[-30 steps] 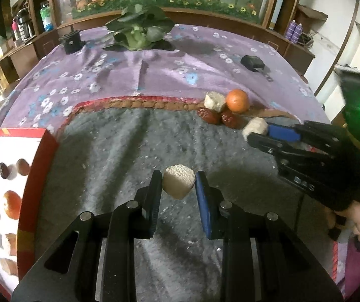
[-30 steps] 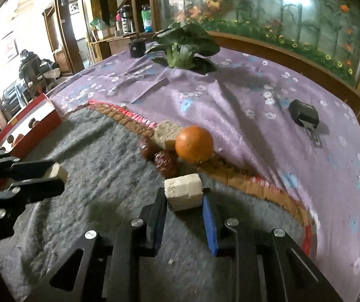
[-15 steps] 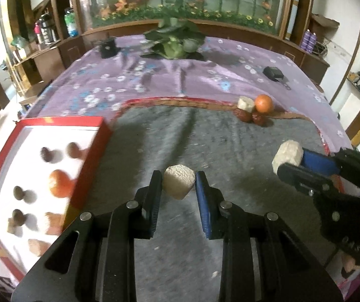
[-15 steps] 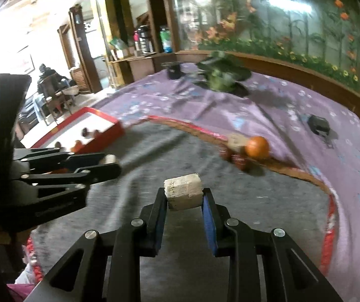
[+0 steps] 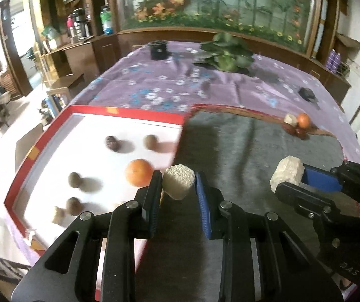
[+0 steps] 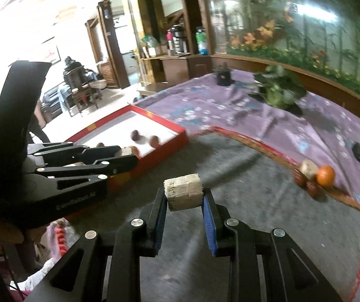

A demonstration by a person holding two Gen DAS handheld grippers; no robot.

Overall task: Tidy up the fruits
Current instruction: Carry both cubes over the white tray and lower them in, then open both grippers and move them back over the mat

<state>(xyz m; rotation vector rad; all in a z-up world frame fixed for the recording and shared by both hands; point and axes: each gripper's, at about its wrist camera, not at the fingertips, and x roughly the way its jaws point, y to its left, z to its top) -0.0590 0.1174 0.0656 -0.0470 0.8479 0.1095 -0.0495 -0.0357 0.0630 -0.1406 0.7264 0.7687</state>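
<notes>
Grey mat [image 5: 242,151] open beside red-rimmed tray [image 5: 129,114]; both claws loaded.

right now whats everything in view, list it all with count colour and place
red-rimmed white tray: 1, left of the grey mat
orange fruit in tray: 1, orange
small dark round fruits in tray: about 4, brown
pale chunk in tray: 1, near corner
grey felt mat: 1, centre
far fruit pile: an orange, a pale chunk, dark red fruits, at mat edge
purple flowered cloth: 1, under everything
leafy green plant: 1, far end
left gripper: shut on beige chunk
right gripper: shut on tan block
</notes>
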